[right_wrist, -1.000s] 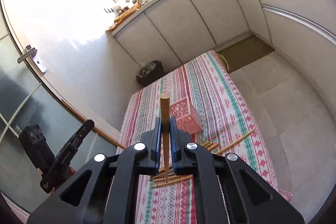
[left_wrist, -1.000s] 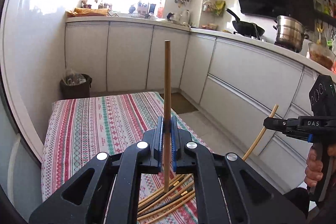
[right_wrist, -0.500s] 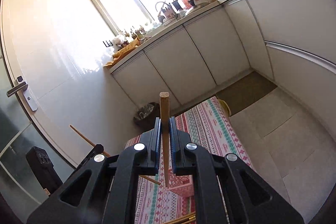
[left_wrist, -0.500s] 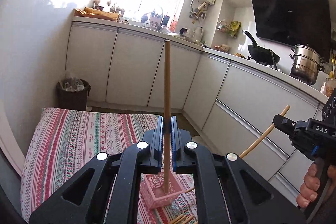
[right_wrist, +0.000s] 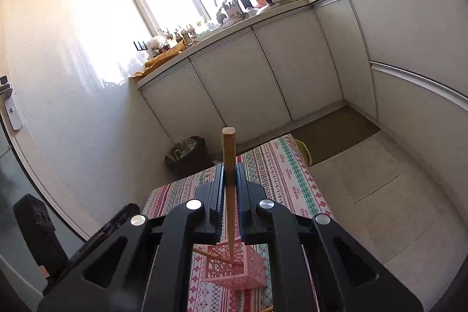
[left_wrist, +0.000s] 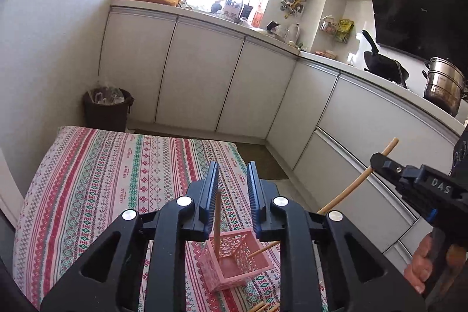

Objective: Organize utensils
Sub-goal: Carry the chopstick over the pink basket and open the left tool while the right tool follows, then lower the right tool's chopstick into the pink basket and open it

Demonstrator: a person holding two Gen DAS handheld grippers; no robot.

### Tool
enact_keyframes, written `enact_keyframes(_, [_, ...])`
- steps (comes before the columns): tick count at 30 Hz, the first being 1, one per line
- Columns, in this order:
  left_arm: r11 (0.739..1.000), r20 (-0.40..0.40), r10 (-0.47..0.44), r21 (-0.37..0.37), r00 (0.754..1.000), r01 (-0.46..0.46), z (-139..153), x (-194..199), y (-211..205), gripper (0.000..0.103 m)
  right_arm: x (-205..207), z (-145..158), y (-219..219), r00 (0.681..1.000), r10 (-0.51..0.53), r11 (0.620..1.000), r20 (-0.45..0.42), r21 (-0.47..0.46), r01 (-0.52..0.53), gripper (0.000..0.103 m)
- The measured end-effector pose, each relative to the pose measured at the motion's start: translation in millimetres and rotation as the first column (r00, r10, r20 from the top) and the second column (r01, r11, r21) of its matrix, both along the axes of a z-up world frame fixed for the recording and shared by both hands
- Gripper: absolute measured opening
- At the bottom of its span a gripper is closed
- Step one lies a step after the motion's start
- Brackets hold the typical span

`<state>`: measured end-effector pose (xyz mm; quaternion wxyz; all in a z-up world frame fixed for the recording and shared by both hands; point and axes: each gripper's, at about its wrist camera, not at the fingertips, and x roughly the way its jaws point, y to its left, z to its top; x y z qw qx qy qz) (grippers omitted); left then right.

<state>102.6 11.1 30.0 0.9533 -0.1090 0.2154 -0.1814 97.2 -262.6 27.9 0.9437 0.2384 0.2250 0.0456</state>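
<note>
In the left wrist view my left gripper (left_wrist: 233,165) hangs over the pink lattice basket (left_wrist: 242,268). Its jaws are opening, and a wooden chopstick (left_wrist: 217,221) stands loose between them, close to the left pad, with its lower end in the basket. My right gripper (left_wrist: 378,161) comes in from the right, shut on a second chopstick (left_wrist: 351,189) whose tip reaches into the basket. In the right wrist view the right gripper (right_wrist: 229,167) clamps that chopstick (right_wrist: 228,142) upright above the basket (right_wrist: 251,274).
The basket stands on a striped tablecloth (left_wrist: 102,180), with more loose chopsticks (left_wrist: 263,306) near the front edge. A dark bin (left_wrist: 106,107) stands behind the table. White cabinets (left_wrist: 204,84) line the walls. A hand (left_wrist: 421,262) holds the right gripper.
Both grippers have moved over the pink basket. The left jaws have parted and their chopstick has slid down into the basket. The right gripper keeps its grip, with its chopstick tip now in the basket.
</note>
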Motion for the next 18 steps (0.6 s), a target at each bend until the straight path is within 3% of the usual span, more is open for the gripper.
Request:
enact_keyframes(6, [0.998,0.035,0.056,0.009,0.998,-0.056,16.2,-17.1,19.1,0.034,9.2,-11.8,17.7,1.000,0.015,0.999,-0.016,-0.033,-0.015,0.008])
enact_keyframes(11, [0.997,0.057,0.069,0.016,0.996,-0.070,22.1,-26.5,30.6,0.034,21.2,-31.1,33.3,0.997,0.030,0.998,-0.069,-0.051,-0.033,0.013])
enact_keyframes(13, [0.998,0.064,0.070,0.000,0.995,-0.071,25.8,-29.2,37.0,0.034,23.7,-37.8,34.1,0.996,0.024,0.999,-0.090,-0.037,-0.027,0.040])
enact_keyframes(14, [0.997,0.069,0.072,-0.005,0.995,-0.072,28.2,-30.6,39.5,0.035,23.1,-39.8,33.7,0.996,0.019,0.999,-0.090,-0.025,-0.021,0.046])
enact_keyframes(18, [0.997,0.097,0.072,-0.025,0.993,-0.070,39.0,-38.4,47.1,0.039,18.5,-39.4,33.6,0.996,0.011,1.000,-0.084,-0.018,-0.012,0.048])
